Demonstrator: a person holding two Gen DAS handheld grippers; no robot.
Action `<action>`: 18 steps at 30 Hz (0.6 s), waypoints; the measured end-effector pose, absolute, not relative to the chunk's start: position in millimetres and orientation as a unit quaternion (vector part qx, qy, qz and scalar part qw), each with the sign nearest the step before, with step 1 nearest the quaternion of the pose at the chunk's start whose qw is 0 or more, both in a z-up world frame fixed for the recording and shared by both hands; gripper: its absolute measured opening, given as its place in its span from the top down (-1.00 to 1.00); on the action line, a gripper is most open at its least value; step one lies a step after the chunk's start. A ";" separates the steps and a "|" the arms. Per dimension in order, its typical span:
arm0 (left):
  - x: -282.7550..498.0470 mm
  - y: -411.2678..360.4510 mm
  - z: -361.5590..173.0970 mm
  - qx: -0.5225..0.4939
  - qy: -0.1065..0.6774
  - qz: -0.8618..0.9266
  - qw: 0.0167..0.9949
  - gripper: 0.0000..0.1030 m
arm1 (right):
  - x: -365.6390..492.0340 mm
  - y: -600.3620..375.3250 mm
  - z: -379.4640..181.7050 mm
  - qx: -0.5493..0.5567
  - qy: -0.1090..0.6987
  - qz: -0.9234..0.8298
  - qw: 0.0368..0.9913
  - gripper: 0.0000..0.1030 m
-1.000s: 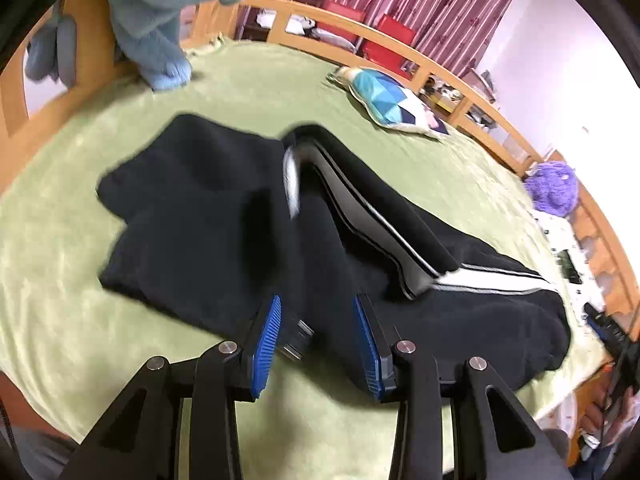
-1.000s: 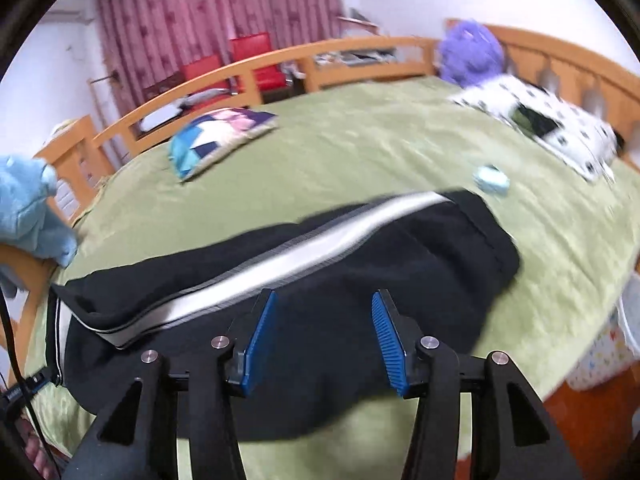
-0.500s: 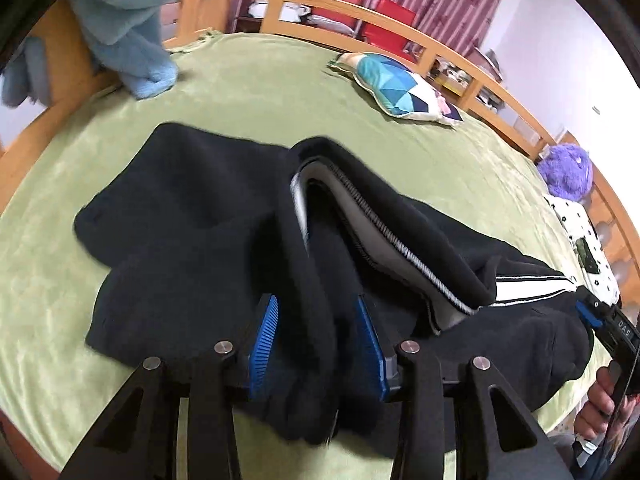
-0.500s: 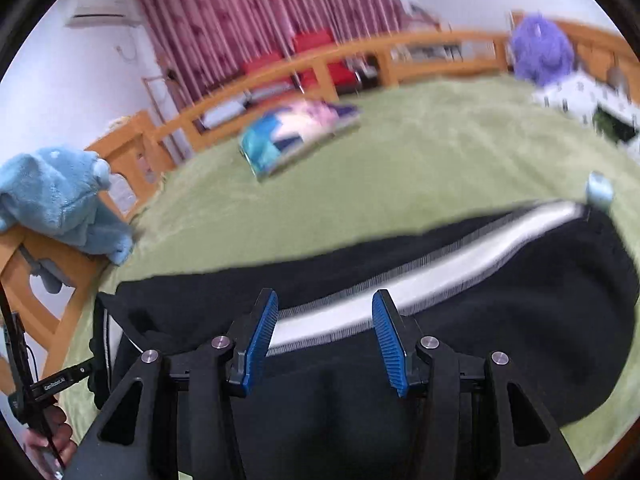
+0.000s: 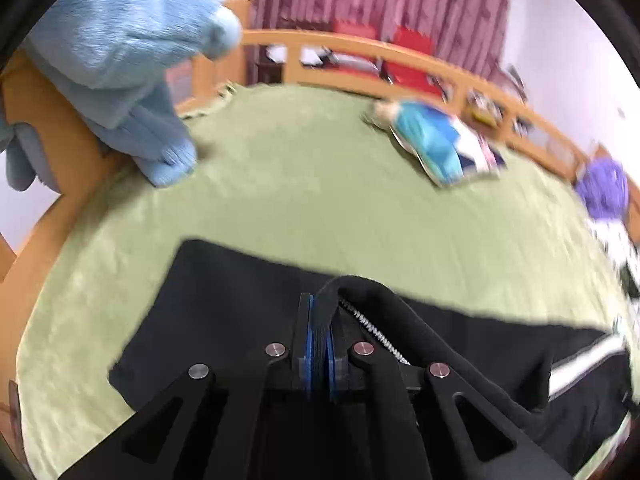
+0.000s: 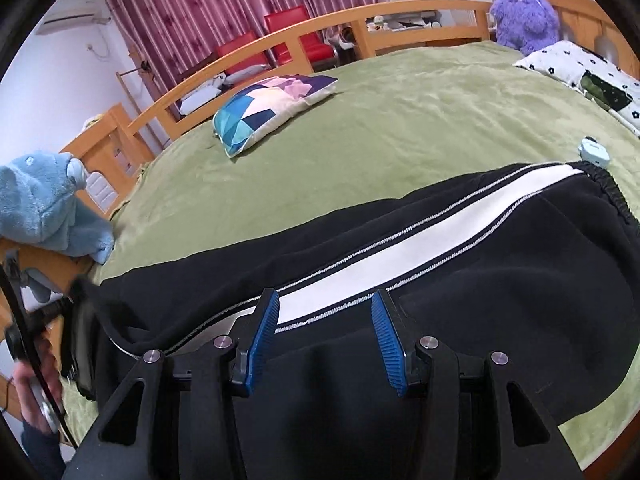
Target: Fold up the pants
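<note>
Black pants with a white side stripe lie across the green bed. In the left wrist view the pants spread below and to the right. My left gripper is shut on a fold of the black fabric at the leg end, lifted slightly. My right gripper is open, its blue pads over the pants near the stripe, holding nothing. The left gripper also shows at the far left of the right wrist view, with a hand below it.
A blue plush sits on the wooden bed rail at left. A patterned cushion lies mid-bed. A purple plush, a spotted pillow and a small light-blue object are at right.
My left gripper has closed on the pants fabric and lifted it. My right gripper has come lower over the pants and stayed open.
</note>
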State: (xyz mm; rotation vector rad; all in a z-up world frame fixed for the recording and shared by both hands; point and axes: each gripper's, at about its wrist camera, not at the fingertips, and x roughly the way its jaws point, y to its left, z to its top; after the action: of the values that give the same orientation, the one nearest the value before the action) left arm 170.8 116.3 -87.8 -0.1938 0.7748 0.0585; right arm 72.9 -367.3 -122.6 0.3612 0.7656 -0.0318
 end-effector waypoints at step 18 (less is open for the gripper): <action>193.9 129.8 -100.8 -0.131 0.398 -0.025 0.908 -0.26 | 89.0 -337.8 -138.0 0.118 0.394 -0.022 0.911 0.06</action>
State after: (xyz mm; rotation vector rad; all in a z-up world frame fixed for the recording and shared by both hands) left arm 193.9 129.8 -100.8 -0.2696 0.8218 -0.0522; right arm 89.0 -337.8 -138.0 0.2438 0.8132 -0.0459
